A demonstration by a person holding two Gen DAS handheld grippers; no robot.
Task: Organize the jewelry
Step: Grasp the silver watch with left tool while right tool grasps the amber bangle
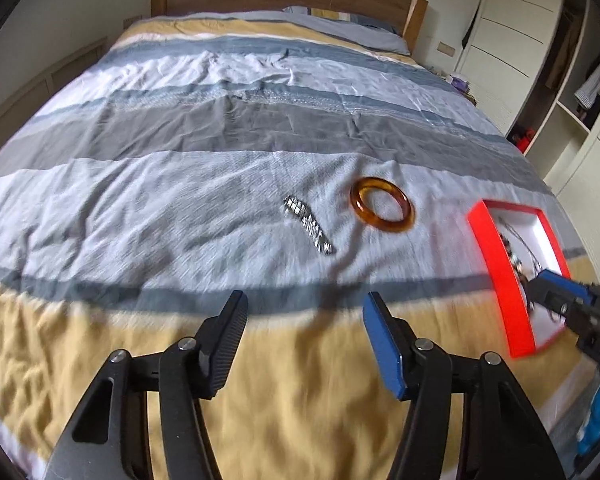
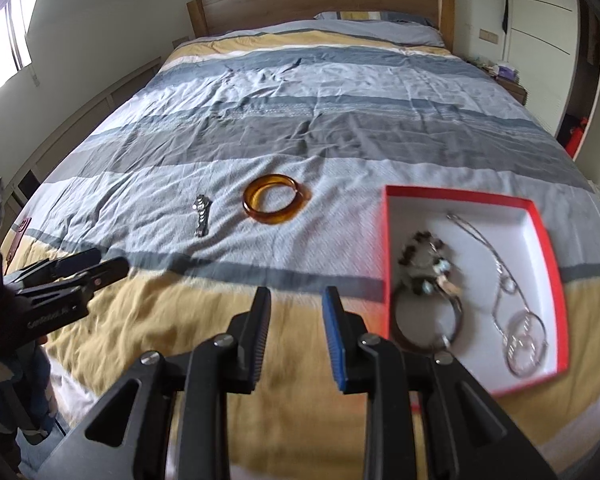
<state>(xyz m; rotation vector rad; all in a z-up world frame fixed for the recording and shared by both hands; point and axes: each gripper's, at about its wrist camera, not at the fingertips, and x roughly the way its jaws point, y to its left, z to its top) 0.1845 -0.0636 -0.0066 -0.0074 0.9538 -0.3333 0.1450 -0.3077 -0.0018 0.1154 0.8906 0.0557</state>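
Note:
An amber bangle [image 1: 382, 211] [image 2: 274, 199] and a silver metal watch [image 1: 309, 225] [image 2: 201, 215] lie on the striped bedspread. A red box with a white inside [image 1: 500, 276] [image 2: 540, 240] sits to their right and holds a beaded bracelet [image 2: 422, 254], a dark bangle [image 2: 428, 328] and a silver chain necklace [image 2: 512, 312]. My left gripper [image 1: 304, 308] is open and empty, hovering over the yellow stripe short of the watch. My right gripper [image 2: 298, 300] is open and empty, just left of the box; in the left wrist view it [image 1: 540, 280] shows at the box.
The bed has a wooden headboard [image 2: 320, 0] and a pillow [image 2: 380, 28] at the far end. White wardrobes [image 1: 520, 32] and open shelves stand to the right. A window [image 2: 4, 40] is at the left. A dark red object [image 2: 18, 236] lies at the bed's left edge.

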